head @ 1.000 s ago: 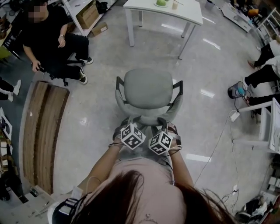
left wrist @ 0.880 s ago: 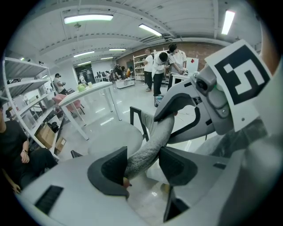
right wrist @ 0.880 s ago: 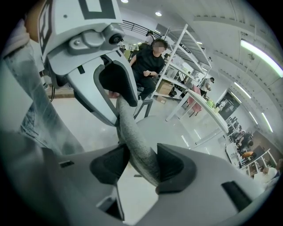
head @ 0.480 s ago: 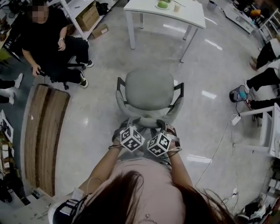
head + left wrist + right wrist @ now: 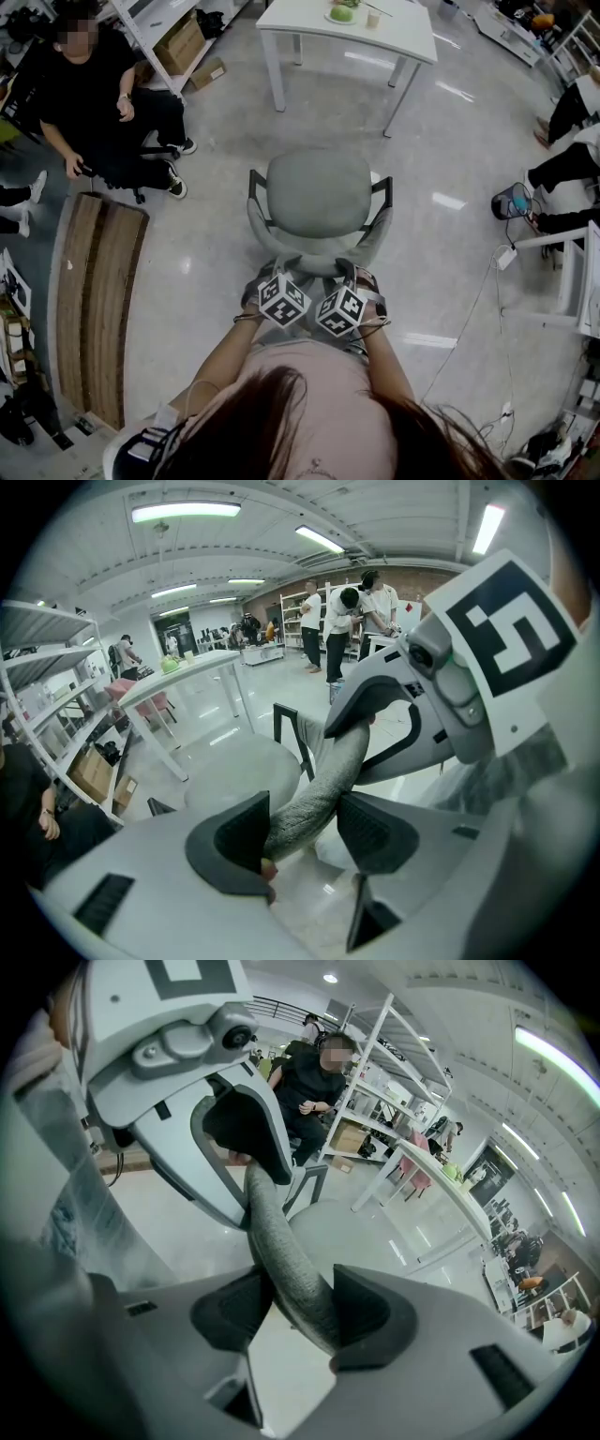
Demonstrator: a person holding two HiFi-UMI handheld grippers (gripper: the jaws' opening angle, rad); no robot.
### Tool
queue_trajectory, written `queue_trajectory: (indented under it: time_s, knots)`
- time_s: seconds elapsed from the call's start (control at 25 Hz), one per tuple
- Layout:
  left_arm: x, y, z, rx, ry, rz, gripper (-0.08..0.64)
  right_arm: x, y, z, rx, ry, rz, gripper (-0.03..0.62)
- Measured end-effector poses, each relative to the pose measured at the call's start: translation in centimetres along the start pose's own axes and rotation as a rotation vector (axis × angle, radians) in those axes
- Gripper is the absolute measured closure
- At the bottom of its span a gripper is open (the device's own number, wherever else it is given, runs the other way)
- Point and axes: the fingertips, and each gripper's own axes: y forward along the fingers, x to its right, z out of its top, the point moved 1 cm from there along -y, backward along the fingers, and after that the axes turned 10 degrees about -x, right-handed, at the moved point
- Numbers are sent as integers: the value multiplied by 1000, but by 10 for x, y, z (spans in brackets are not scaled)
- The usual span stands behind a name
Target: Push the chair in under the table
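Looks like the chair point(image 5: 317, 192) has rolled a touch closer to the white tabletop point(image 5: 300, 21), still well short of it; left gripper point(image 5: 305, 832) and right gripper point(image 5: 300, 1312) both clamp its grey backrest point(image 5: 319, 255).

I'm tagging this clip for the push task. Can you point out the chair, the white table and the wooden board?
chair point(image 5: 317, 192): head view, middle of the seat.
white table point(image 5: 403, 36): head view, bare part of the top.
wooden board point(image 5: 94, 300): head view, middle of its surface.
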Motion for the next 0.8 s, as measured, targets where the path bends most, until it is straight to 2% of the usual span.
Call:
queue_trajectory:
  time_s: [0.8]
  knots:
    - [-43,17,26,-34,-12,-32,333,43,24,21,-31,-16,54,385]
